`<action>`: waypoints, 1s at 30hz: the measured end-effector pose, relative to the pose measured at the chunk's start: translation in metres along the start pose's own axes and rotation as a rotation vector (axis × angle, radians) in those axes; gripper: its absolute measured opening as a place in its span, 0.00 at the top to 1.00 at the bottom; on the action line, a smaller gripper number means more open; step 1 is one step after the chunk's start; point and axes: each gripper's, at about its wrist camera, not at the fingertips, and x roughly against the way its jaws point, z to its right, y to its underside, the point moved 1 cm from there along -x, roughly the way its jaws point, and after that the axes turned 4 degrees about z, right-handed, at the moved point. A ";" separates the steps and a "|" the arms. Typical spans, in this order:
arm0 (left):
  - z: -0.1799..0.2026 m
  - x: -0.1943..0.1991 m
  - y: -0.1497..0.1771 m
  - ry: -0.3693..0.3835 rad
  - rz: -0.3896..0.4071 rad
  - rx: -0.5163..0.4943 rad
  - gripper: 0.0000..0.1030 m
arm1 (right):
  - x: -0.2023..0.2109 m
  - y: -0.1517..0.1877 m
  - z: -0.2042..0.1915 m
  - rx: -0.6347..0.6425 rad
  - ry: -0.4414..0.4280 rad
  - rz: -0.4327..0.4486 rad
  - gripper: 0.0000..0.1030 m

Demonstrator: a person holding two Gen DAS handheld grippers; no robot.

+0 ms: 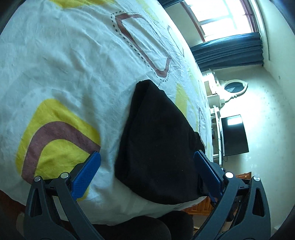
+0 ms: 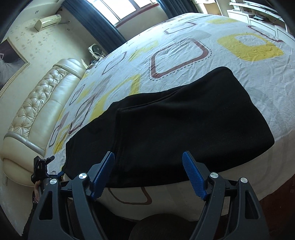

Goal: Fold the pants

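Black pants [image 2: 175, 125] lie folded over on a bed sheet [image 2: 184, 48] with yellow and brown shapes, near the bed's front edge. In the left wrist view the pants [image 1: 156, 144] stretch away from the front edge. My left gripper [image 1: 147, 157] is open and empty, hovering just above the near end of the pants. My right gripper [image 2: 148, 157] is open and empty, just above the pants' near edge. The left gripper also shows at the lower left of the right wrist view [image 2: 42, 168].
A padded cream headboard [image 2: 40, 103] stands at the left. A window with blue curtains [image 1: 228, 49] and a dark television [image 1: 234, 135] are beyond the bed. A white shelf unit [image 2: 258, 16] is at the far right. The bed sheet [image 1: 64, 64] extends wide to the left.
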 end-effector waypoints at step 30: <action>0.020 -0.063 -0.040 0.194 -0.294 -0.130 0.02 | -0.030 0.010 0.008 -0.085 -0.031 -0.106 0.25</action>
